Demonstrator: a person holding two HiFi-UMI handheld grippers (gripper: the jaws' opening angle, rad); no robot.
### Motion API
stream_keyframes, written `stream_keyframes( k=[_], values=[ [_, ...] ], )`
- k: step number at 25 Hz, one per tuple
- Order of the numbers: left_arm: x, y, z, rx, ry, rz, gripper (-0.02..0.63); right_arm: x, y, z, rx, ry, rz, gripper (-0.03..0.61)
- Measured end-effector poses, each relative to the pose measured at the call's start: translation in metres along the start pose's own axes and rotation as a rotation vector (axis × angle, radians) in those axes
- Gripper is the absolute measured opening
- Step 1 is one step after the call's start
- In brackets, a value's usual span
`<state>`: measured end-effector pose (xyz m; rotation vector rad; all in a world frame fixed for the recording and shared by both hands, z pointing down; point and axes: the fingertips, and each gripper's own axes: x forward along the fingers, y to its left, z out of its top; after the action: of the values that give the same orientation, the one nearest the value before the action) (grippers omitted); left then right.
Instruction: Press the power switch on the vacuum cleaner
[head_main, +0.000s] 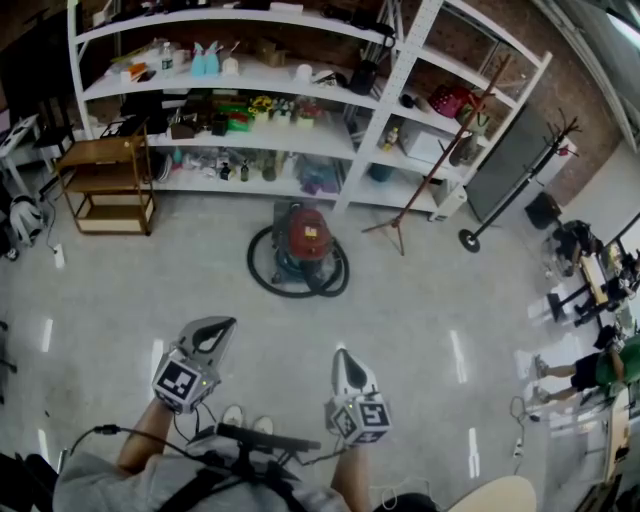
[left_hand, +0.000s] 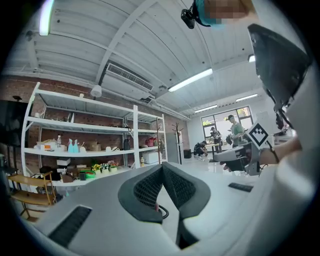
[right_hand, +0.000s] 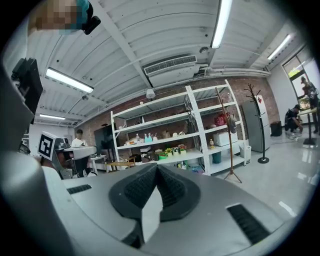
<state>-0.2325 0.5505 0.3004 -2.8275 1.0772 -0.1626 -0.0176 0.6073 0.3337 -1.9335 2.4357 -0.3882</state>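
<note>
Vacuum cleaner (head_main: 305, 238): red canister standing on the floor (head_main: 130, 290), at 12 o'clock from both grippers and well apart from them.
Hose (head_main: 270, 280): black, looped on the floor around the canister's base.
Power switch: too small in the head view to pick out; it may sit on the red top.
Left gripper (head_main: 225, 323): held low at 7 o'clock of the vacuum, its tip pointing toward 1 o'clock.
Left fingers (left_hand: 146, 190): closed, the ribbed pads meeting at the tip, nothing between them.
Right gripper (head_main: 340, 353): at 5 o'clock of the vacuum, beside the left gripper but apart from it, its tip toward 12 o'clock.
Right fingers (right_hand: 137, 187): shut tip to tip, empty.
Marker cubes: one on each gripper, at the end nearest the person.
Shelving (head_main: 300, 75): white racks against a brick wall at 12 o'clock beyond the vacuum, stocked with bottles, boxes and small goods.
Wooden cart (head_main: 105, 185): at 10 o'clock of the vacuum, by the left end of the shelving.
Coat stand (head_main: 420, 190): brown pole at 2 o'clock of the vacuum, leaning against the shelf frame.
Person (head_main: 598, 368): at the right edge, well away from the vacuum.
</note>
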Motion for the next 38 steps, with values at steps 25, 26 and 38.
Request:
stream_keyframes(
  k=[25, 26, 38],
  values=[
    [0.056, -0.028, -0.011, 0.011, 0.006, 0.065, 0.006, 0.006, -0.052, -0.004, -0.008, -0.008, 0.059, 0.002],
    [0.059, -0.026, -0.013, 0.006, 0.006, 0.062, 0.006, 0.01, -0.053, -0.006, -0.008, -0.007, 0.06, 0.002],
    [0.131, 0.034, -0.015, 0.002, 0.011, 0.028, 0.006, 0.087, -0.077, 0.005, -0.002, 0.013, 0.035, 0.002]
  ],
)
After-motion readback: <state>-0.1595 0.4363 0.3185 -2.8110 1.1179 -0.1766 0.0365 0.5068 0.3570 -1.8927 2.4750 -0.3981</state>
